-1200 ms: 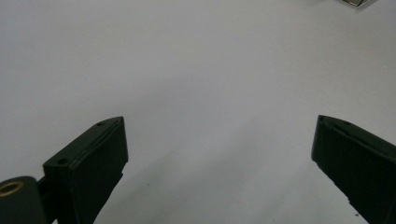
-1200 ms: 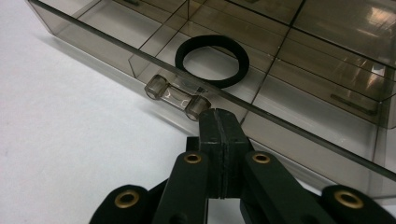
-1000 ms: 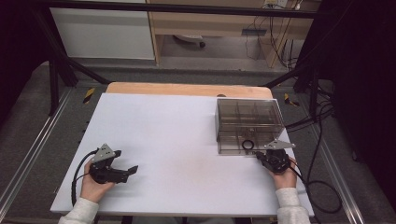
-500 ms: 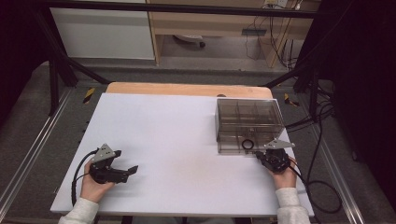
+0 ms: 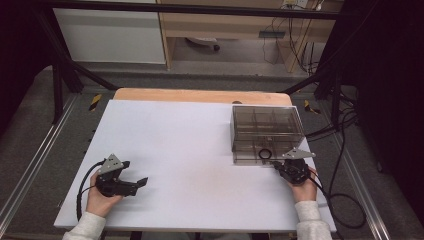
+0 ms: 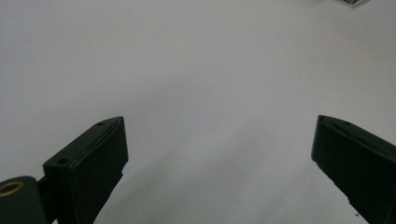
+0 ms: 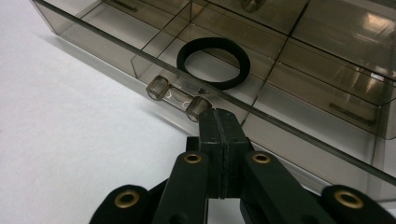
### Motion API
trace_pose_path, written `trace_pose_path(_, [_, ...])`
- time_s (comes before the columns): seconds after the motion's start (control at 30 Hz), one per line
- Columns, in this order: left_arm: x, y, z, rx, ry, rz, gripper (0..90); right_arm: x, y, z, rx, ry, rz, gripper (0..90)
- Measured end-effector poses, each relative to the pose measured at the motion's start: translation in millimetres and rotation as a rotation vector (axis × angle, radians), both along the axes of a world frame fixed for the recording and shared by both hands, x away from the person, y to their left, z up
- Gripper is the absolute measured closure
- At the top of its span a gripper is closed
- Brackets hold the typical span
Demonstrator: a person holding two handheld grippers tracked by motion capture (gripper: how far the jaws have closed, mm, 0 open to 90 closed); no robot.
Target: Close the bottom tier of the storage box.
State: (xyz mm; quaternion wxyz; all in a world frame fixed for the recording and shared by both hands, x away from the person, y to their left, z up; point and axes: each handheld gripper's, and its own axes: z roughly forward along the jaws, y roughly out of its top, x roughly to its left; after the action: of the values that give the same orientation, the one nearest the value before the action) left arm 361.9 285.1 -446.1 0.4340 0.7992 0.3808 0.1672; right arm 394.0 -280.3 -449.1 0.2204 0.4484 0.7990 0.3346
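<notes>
A smoky clear box (image 5: pixel 267 132) with several compartments stands at the right of the white table (image 5: pixel 190 150). A black ring (image 5: pixel 265 153) lies in a front compartment, seen close up as the ring (image 7: pixel 214 63) in the right gripper view. My right gripper (image 5: pixel 278 166) sits at the box's front edge. There the gripper (image 7: pixel 219 119) has its jaws shut flat together, tips beside the box's clear front handle (image 7: pixel 178 98), with nothing visible between them. My left gripper (image 5: pixel 134 172) rests near the front left of the table. In its own view the gripper (image 6: pixel 219 140) stands wide open over bare white surface.
A wooden strip (image 5: pixel 200 95) borders the table's far edge. Cables (image 5: pixel 340 200) trail off the table's right side. Black frame posts (image 5: pixel 60 85) stand at the back left and back right. The box (image 7: pixel 289 56) has empty compartments around the ring.
</notes>
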Motion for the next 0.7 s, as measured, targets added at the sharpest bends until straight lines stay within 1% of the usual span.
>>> trace_pose_path(0.7, [-0.1,-0.7,0.0,0.001,0.000,-0.003,3.5,2.1,-0.1,0.3,-0.001,-0.013,0.004,90.0])
